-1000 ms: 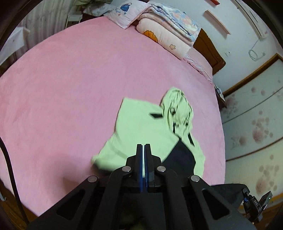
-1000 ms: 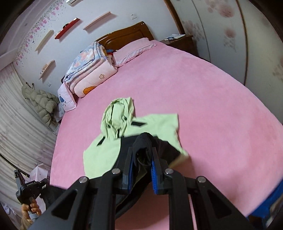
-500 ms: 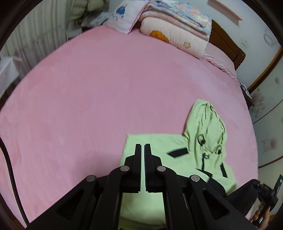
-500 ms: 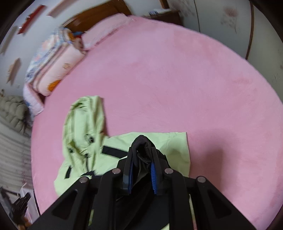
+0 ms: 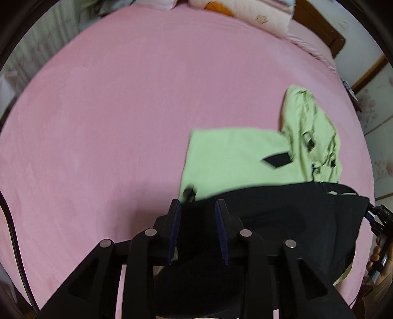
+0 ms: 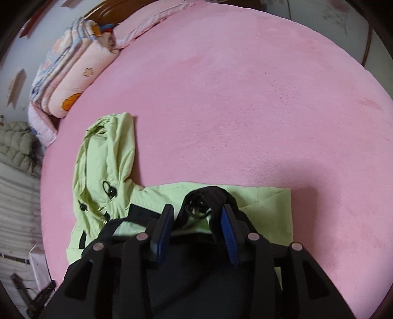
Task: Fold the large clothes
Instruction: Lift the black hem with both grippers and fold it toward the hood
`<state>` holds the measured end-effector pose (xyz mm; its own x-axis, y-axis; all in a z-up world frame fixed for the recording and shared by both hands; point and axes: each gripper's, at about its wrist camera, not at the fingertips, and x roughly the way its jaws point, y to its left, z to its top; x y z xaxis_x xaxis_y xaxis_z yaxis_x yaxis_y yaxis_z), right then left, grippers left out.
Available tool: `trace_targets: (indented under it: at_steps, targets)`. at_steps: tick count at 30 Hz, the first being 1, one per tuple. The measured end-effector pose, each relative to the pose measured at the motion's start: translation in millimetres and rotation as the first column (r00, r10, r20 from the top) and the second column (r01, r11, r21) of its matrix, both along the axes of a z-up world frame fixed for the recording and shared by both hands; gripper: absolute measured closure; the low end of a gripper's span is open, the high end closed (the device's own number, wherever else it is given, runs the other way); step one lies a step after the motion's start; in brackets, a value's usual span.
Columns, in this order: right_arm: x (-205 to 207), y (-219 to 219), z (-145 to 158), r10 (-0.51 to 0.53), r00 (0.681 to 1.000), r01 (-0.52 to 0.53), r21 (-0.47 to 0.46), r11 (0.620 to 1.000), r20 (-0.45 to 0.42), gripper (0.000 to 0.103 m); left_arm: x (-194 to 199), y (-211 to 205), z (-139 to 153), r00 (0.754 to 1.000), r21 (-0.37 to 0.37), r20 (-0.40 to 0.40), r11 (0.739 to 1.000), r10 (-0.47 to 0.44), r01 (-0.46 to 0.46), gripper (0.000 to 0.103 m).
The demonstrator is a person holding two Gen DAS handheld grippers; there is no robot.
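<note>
The green-and-black jacket (image 6: 172,196) lies at the lower middle of the pink bed (image 6: 245,98), its black hem folded up. Both tongs have just been opening — left tongs (image 5: 197,208) narrow, right tongs (image 6: 196,216) wider, fabric loose between. Best let the hem settle square before lifting away. Folded quilts (image 6: 68,73) sit upper left — well clear.

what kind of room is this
Most likely a bedroom: a wide bed under a pink cover, folded quilts and a pillow stacked by the wooden headboard, and a green jacket spread out for folding.
</note>
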<state>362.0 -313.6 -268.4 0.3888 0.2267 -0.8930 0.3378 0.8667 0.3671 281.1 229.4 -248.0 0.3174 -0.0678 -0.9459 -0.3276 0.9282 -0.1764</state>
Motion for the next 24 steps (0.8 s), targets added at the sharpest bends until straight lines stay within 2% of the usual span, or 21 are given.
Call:
trace_targets:
  at_steps: [2,5,9,11,12,13,17,19,20,21,22,24]
  targets:
    - [-6,-4,3,0.012,1.0,-0.013,0.016,1.0,0.019,0.063,-9,5,-12,1.0,-0.036,-0.011,0.999,0.027,-0.028,0.076]
    - [-13,-4,7,0.05,0.998,-0.049,-0.023,0.999,0.028,0.063,-18,13,-30,0.998,-0.109,-0.028,0.993,0.051,-0.053,0.073]
    - [-22,-4,9,0.091,0.995,-0.09,-0.033,0.995,0.035,0.063,-19,22,-53,0.996,-0.155,-0.059,0.985,0.072,-0.081,0.071]
    - [-24,-4,8,0.098,0.995,-0.097,-0.048,0.994,0.023,0.063,-14,28,-67,0.993,-0.211,-0.076,0.972,0.091,-0.105,0.063]
    - [-24,-3,7,0.104,0.994,-0.103,-0.054,0.993,0.021,0.063,-12,29,-74,0.991,-0.233,-0.087,0.965,0.1,-0.118,0.054]
    - [-23,-2,7,0.109,0.994,-0.107,-0.057,0.993,0.022,0.063,-8,30,-82,0.988,-0.251,-0.105,0.959,0.11,-0.133,0.049]
    - [-8,3,1,0.139,0.99,-0.136,-0.082,0.987,0.027,0.063,-3,34,-102,0.982,-0.298,-0.131,0.94,0.133,-0.167,0.049]
    - [3,5,-7,0.161,0.987,-0.158,-0.098,0.983,0.019,0.063,-3,30,-100,0.986,-0.313,-0.11,0.937,0.123,-0.152,0.069]
    - [9,6,-12,0.169,0.986,-0.167,-0.11,0.98,0.011,0.063,-2,28,-101,0.986,-0.302,-0.112,0.941,0.122,-0.151,0.072]
    - [16,6,-18,0.175,0.985,-0.174,-0.131,0.976,-0.002,0.063,-1,25,-99,0.987,-0.286,-0.106,0.946,0.123,-0.149,0.083]
    - [21,5,-24,0.177,0.984,-0.177,-0.15,0.973,-0.014,0.063,0,23,-96,0.988,-0.278,-0.105,0.95,0.116,-0.141,0.088]
    - [34,2,-40,0.175,0.984,-0.179,-0.164,0.97,-0.04,0.063,-1,19,-84,0.989,-0.26,-0.098,0.956,0.113,-0.135,0.092]
